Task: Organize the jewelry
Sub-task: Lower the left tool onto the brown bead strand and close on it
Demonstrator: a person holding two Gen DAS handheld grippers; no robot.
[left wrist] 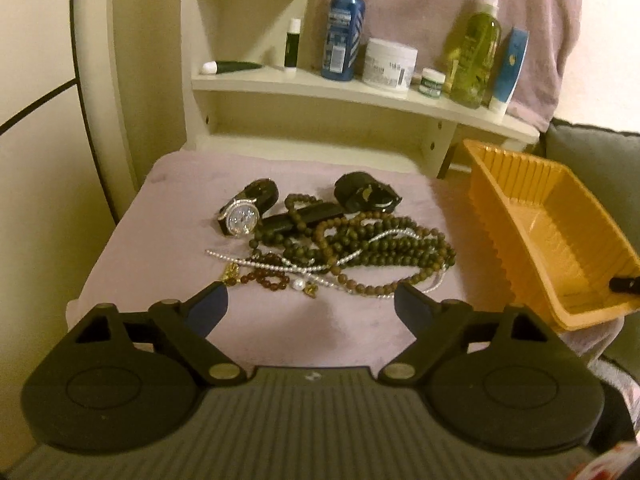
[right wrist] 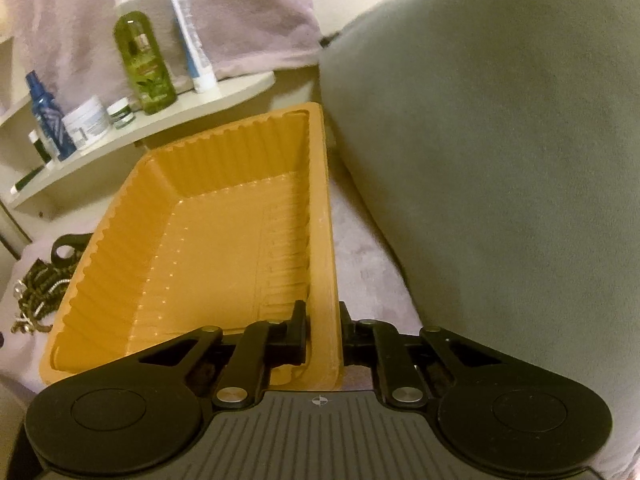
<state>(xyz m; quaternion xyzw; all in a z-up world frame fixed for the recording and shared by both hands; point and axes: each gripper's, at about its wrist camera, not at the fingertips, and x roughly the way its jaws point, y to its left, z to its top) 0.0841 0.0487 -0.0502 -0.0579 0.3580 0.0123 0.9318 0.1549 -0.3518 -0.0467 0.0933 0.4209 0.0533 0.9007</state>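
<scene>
The right claw [right wrist: 322, 334] is clamped on the near right rim of the orange tray [right wrist: 192, 240]. The left claw [left wrist: 310, 308] gapes wide and empty, with the jewelry pile [left wrist: 352, 256] on the pink cloth [left wrist: 168, 248] at its 12 o'clock and the tray at 2 o'clock

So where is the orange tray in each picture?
Left wrist view: the orange tray sits at the right edge, beside the beads.
Right wrist view: it fills the middle, with the right gripper clamped on its rim.
Shared landmark: the green bottle on the shelf.
</scene>
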